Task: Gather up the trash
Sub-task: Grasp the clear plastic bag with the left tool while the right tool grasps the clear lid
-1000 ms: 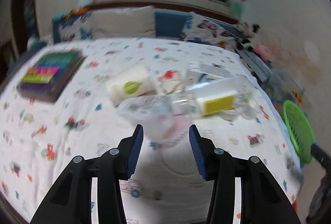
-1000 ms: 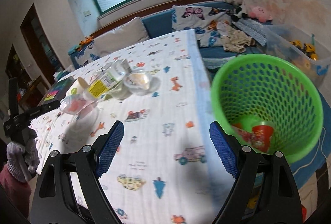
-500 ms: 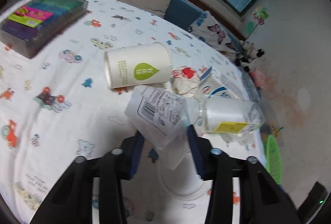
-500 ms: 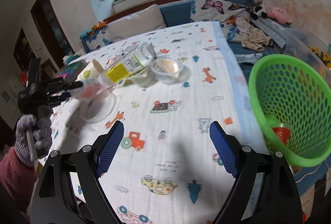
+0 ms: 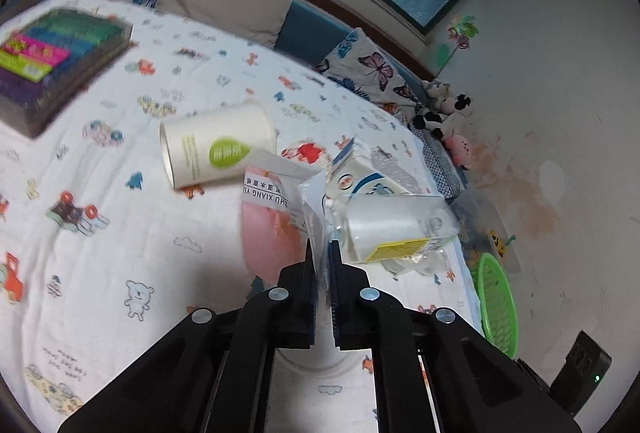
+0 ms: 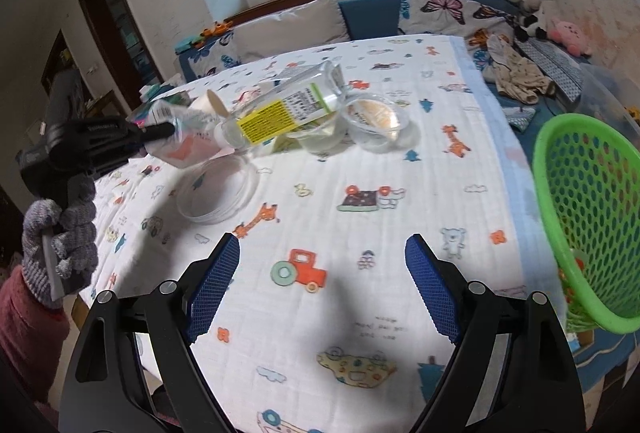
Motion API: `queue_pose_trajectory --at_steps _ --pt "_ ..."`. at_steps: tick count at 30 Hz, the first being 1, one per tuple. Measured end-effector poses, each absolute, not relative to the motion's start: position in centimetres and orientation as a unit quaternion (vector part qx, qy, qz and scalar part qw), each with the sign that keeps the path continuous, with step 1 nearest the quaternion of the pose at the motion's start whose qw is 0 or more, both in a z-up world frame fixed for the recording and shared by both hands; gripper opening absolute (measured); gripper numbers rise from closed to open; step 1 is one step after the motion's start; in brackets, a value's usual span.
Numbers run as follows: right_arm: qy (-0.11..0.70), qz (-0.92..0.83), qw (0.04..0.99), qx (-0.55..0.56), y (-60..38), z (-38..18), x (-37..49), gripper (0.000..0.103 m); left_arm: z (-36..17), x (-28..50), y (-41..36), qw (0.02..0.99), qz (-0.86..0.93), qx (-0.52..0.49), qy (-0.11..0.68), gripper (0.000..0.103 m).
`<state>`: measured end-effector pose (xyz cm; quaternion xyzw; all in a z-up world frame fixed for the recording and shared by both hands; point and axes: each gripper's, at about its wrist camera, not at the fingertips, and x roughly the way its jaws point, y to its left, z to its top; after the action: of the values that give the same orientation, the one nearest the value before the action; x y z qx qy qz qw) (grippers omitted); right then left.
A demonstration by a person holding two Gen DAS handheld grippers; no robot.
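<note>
Fingers of the left gripper (image 5: pixel 322 253) are pinched tight on a clear plastic wrapper (image 5: pixel 280 209), held just above the worktop (image 5: pixel 120 233). Right beside the wrapper lies a clear bottle (image 5: pixel 394 229), and a paper cup (image 5: pixel 218 151) behind. The right gripper (image 6: pixel 322 289) is wide open, holding nothing. The green basket (image 6: pixel 584 217) sits far from the wrapper.
</note>
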<state>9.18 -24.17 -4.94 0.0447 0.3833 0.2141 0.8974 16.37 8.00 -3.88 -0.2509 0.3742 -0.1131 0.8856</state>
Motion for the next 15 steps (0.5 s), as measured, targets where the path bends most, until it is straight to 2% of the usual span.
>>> queue_pose_trajectory --at_steps 15 --pt "0.394 0.282 0.875 0.015 -17.7 -5.7 10.5 0.085 1.4 12.8 9.6 0.920 -0.106 -0.202 0.319 0.005"
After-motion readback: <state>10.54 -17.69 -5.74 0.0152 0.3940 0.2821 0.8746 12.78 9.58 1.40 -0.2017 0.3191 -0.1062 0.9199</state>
